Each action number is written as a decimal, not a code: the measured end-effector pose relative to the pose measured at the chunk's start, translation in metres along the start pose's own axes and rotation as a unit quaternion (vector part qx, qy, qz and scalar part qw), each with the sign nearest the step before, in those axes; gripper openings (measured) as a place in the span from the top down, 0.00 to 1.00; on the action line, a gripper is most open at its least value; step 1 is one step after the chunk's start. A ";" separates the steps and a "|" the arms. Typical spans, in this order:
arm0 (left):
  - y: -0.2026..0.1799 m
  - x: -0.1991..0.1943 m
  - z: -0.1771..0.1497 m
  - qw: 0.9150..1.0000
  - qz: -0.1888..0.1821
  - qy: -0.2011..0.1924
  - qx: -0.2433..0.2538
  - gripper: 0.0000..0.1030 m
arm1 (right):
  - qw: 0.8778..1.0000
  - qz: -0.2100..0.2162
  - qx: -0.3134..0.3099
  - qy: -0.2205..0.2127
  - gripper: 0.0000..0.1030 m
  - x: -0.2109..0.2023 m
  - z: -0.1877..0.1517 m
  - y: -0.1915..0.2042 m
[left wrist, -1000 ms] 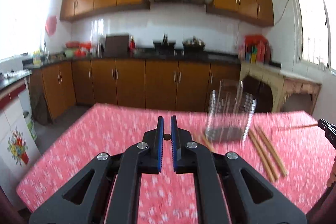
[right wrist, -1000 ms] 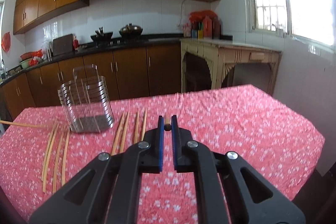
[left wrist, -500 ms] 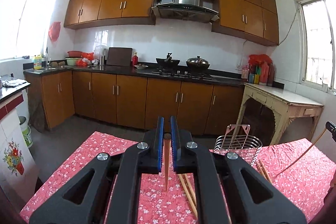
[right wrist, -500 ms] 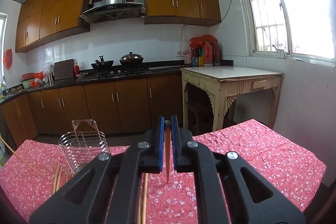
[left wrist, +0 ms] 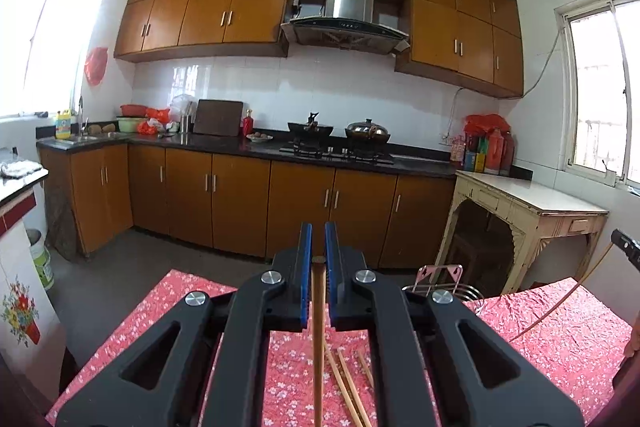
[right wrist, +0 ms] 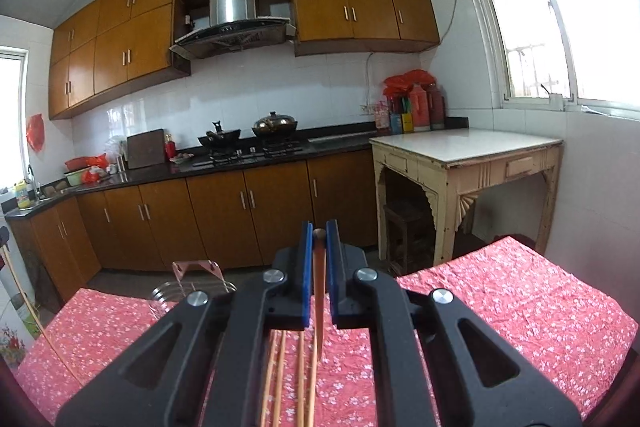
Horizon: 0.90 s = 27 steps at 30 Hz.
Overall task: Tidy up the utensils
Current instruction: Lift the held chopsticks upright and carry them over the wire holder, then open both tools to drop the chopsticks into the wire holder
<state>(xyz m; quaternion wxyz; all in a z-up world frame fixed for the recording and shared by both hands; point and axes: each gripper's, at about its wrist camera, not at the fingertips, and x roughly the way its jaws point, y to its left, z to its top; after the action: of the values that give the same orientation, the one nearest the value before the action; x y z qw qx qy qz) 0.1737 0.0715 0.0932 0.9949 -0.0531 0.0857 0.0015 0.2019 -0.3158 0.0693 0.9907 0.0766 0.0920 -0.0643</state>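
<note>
item: left gripper (left wrist: 315, 259), black frame with blue pads, clenched on one wooden chopstick (left wrist: 318, 339); the stick hangs down from the pads over the table. right gripper (right wrist: 319, 255), same make, clenched on a second chopstick (right wrist: 319, 303), hanging likewise.

item: loose chopsticks (left wrist: 344, 379) lying on the cloth below the left gripper; a further group (right wrist: 280, 375) lying side by side below the right gripper.

item: wire utensil holder (left wrist: 440, 285), metal with a pinkish handle, standing on the table toward its far edge, partly hidden behind the gripper frames in both views.

writing: none legible; labels on the bottles (right wrist: 416, 107) at the counter's end too small to read.

edges and room: far table edge runs just beyond the holder; open grey floor (left wrist: 120, 267) lies between table and base cabinets. cream side table (right wrist: 464, 155) stands near the table's right corner, under a window (right wrist: 560, 7).

surface: table covered in red floral tablecloth (right wrist: 500, 307), creased.

room: kitchen, brown wall and base cabinets (left wrist: 240, 203), white tile, steel range hood (left wrist: 348, 11), dark counter with wok and lidded pot on a hob (left wrist: 340, 147).
</note>
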 end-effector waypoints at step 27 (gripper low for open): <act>-0.099 0.080 0.085 0.996 -0.045 -0.076 -0.028 0.94 | 0.989 0.142 -0.020 0.027 0.93 0.063 0.070 0.095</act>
<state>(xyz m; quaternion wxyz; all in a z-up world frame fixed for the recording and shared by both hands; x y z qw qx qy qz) 0.2679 -0.0187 0.1731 0.9957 -0.0846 0.0070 -0.0366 0.2889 -0.2416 0.1380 0.9883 0.0704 0.1084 0.0806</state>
